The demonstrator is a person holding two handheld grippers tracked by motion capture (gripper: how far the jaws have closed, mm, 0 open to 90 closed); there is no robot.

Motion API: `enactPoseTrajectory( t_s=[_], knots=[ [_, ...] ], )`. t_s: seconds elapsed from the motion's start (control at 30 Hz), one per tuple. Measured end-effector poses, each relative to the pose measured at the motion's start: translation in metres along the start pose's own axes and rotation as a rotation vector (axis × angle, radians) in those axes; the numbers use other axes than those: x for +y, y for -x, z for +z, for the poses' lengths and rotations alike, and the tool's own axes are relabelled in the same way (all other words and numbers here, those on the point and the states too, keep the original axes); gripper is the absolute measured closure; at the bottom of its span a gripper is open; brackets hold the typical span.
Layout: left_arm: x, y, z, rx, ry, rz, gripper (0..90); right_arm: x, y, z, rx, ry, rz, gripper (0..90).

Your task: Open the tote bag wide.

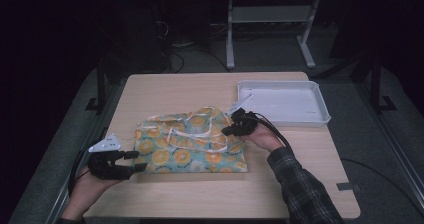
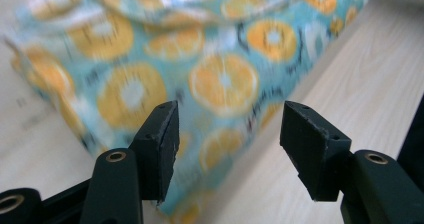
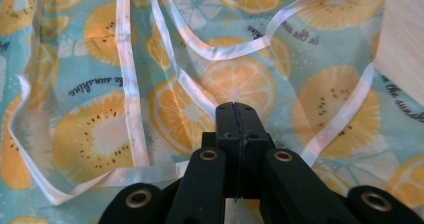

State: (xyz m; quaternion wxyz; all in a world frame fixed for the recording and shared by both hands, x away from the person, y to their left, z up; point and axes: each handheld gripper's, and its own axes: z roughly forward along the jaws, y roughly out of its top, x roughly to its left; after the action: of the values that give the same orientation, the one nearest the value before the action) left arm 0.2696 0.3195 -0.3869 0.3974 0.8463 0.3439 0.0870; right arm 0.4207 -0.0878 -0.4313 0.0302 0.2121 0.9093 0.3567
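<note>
Two grippers — one cloth.

Cloth lies crumpled mid-bench, ribbon ties looped across its top. Tray sits behind and right of it, near the far right bench corner. Left tongs at cloth's near-left corner; right tongs over its right edge, just beside the tray.

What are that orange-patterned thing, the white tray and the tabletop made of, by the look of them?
The orange-slice cloth looks like thin woven fabric: it lies in soft wrinkles, edged with shiny white ribbon trim, perhaps satin. The white tray seems moulded plastic, smooth with rounded corners. The table shows pale wood grain with a flat matte look, probably laminate rather than solid wood.
</note>
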Motion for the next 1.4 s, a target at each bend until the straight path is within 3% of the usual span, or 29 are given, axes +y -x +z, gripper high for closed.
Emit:
enactPoseTrajectory(
  t_s=[0.03,0.07,0.2,0.43,0.53,0.57,0.73,0.77,0.97,1.2,1.3,1.37,1.4],
  knots=[
    [0.012,-0.002,0.001,0.005,0.015,0.012,40.4,0.000,0.000,-0.001,-0.001,0.004,0.001,89.4],
    [0.012,-0.002,0.001,0.005,0.015,0.012,40.4,0.000,0.000,-0.001,-0.001,0.004,0.001,89.4],
    [0.036,-0.010,0.006,0.011,0.037,0.031,40.4,0.001,0.001,-0.009,0.015,0.036,0.017,89.6],
    [0.075,-0.033,0.030,0.016,0.056,0.024,40.4,0.003,-0.002,-0.023,0.031,0.084,0.033,89.8],
    [0.080,-0.038,0.037,0.023,0.055,0.013,40.7,0.003,-0.002,-0.025,0.033,0.091,0.025,89.8],
    [0.085,-0.044,0.047,0.026,0.048,0.004,40.9,0.003,-0.002,-0.026,0.030,0.093,0.019,89.8],
    [0.088,-0.054,0.068,0.036,-0.003,0.001,40.9,0.003,-0.003,-0.026,0.032,0.100,0.018,89.8],
    [0.089,-0.056,0.078,0.041,-0.016,-0.001,40.7,0.003,-0.003,-0.026,0.031,0.100,0.011,89.8],
    [0.092,-0.058,0.104,0.044,-0.073,0.001,38.0,0.003,-0.002,-0.027,0.037,0.098,0.021,89.7],
    [0.084,-0.060,0.116,0.062,-0.147,0.005,39.1,0.002,-0.002,-0.027,0.035,0.096,0.019,89.8],
    [0.080,-0.064,0.114,0.065,-0.155,-0.002,46.5,0.002,-0.002,-0.028,0.031,0.095,0.019,89.7],
    [0.078,-0.065,0.114,0.073,-0.153,-0.006,62.2,0.002,-0.001,-0.027,0.030,0.092,0.009,89.7],
    [0.078,-0.065,0.114,0.072,-0.157,-0.005,62.2,0.002,-0.001,-0.027,0.030,0.092,0.009,89.7]
  ],
)
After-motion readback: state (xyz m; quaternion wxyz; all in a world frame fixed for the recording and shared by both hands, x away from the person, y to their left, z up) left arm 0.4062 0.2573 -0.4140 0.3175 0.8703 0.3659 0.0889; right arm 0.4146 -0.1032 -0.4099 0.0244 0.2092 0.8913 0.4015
